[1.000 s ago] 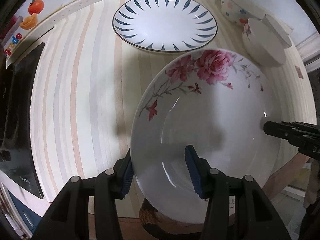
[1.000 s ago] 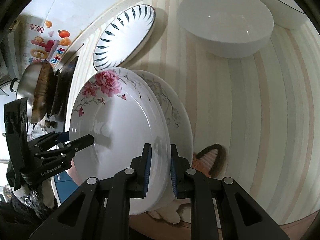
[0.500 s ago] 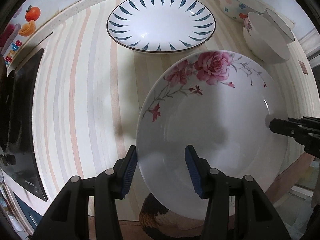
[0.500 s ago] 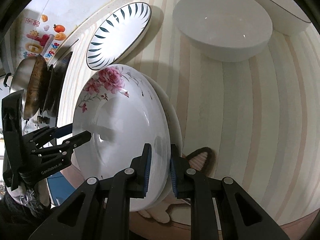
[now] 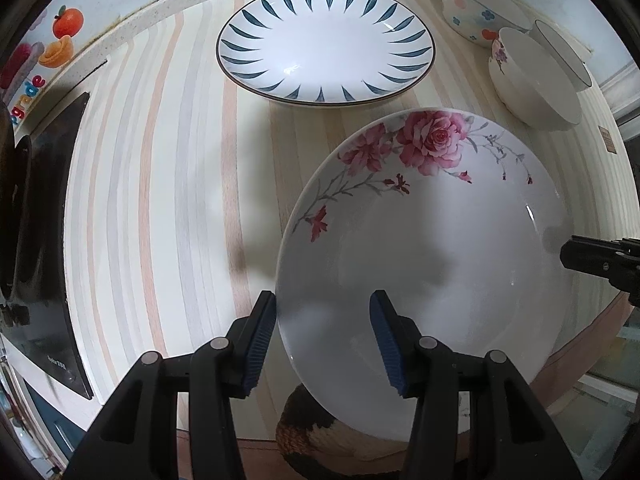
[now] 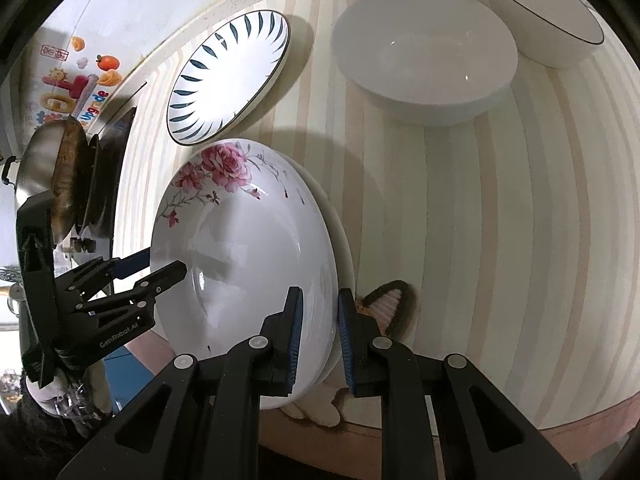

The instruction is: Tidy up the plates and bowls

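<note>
Rose plate (image 5: 424, 264) on striped counter (image 5: 168, 200), both claws apparently parted astride its rim

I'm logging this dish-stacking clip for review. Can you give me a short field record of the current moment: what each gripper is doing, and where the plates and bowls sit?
held item: rose plate, over a second white plate that peeks out beneath it
left gripper: open, jaws straddling the rose plate's near rim
right gripper: closed to a narrow gap around the plates' edge; contact not clear
other plate: blue-leaf plate, flat on the striped counter, apart from the stack
bowls: white bowl; dark-rimmed bowl; patterned bowl
</note>
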Motion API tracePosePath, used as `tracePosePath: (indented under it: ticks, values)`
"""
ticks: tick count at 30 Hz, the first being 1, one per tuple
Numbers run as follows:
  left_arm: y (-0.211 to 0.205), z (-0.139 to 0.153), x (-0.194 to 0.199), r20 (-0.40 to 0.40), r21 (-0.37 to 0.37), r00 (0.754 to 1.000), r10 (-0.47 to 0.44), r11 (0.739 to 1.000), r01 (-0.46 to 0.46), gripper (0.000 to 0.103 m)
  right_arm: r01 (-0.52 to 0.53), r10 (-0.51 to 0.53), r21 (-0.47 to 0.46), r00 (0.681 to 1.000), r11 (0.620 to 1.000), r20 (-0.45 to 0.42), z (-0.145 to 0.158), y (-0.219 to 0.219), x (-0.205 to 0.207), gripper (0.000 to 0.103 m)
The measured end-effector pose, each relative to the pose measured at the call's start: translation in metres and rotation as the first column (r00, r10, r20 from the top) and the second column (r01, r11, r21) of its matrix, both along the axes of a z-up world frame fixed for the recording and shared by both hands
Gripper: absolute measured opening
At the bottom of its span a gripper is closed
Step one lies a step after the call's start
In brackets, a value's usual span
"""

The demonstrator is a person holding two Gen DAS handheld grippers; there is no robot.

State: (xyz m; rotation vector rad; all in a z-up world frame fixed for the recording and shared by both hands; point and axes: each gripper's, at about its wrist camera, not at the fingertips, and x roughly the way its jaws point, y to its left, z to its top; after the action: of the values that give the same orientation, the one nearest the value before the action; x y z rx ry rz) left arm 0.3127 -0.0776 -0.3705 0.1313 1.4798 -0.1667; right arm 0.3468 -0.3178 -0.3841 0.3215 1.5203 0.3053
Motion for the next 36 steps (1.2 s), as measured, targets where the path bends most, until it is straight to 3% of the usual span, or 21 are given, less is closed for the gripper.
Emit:
tracePosePath:
  ticks: [5,11,13,18,24,28,31,34,36]
  values:
    - [0.017,0.024,0.012,0.015,-0.034,0.999,0.029,0.999,-0.028,0.046,0.006,-0.006,-0.001,1.000,1.000,-0.007,0.002,-0.006,0.000,0.020]
    - [0.054,0.067,0.059,0.091,-0.107,0.987,0.133,0.987,-0.123,0.047,0.070,-0.076,0.086,0.995,0.994,0.069,0.045,-0.014,0.017,0.021]
    - [0.066,0.069,0.086,0.097,-0.118,0.981,0.169,0.981,-0.157,0.047,0.076,-0.089,0.119,0.991,0.990,0.101,0.059,-0.009,0.037,0.028]
    - [0.086,0.050,0.145,0.074,-0.143,0.972,0.224,0.967,-0.212,0.047,0.098,-0.116,0.114,0.980,0.989,0.159,0.065,0.012,0.099,0.031]
    - [0.088,0.001,0.197,-0.005,-0.124,0.980,0.200,0.972,-0.199,0.047,0.119,-0.122,0.027,0.985,0.993,0.124,0.029,0.037,0.174,0.031]
    - [0.082,-0.023,0.211,-0.037,-0.117,0.986,0.160,0.980,-0.163,0.046,0.096,-0.092,-0.039,0.991,0.995,0.099,0.007,0.048,0.193,0.031]
    - [0.078,-0.029,0.213,-0.030,-0.161,0.991,0.128,0.978,-0.132,0.037,0.092,-0.086,-0.080,0.994,0.993,0.066,-0.010,0.050,0.201,0.031]
    - [0.073,-0.028,0.214,-0.026,-0.177,0.994,0.105,0.978,-0.108,0.025,0.082,-0.076,-0.113,0.996,0.990,0.052,-0.022,0.054,0.204,0.019]
    - [0.069,-0.028,0.213,-0.023,-0.156,0.995,0.101,0.982,-0.103,0.025,0.085,-0.080,-0.115,0.996,0.990,0.047,-0.027,0.056,0.204,0.017]
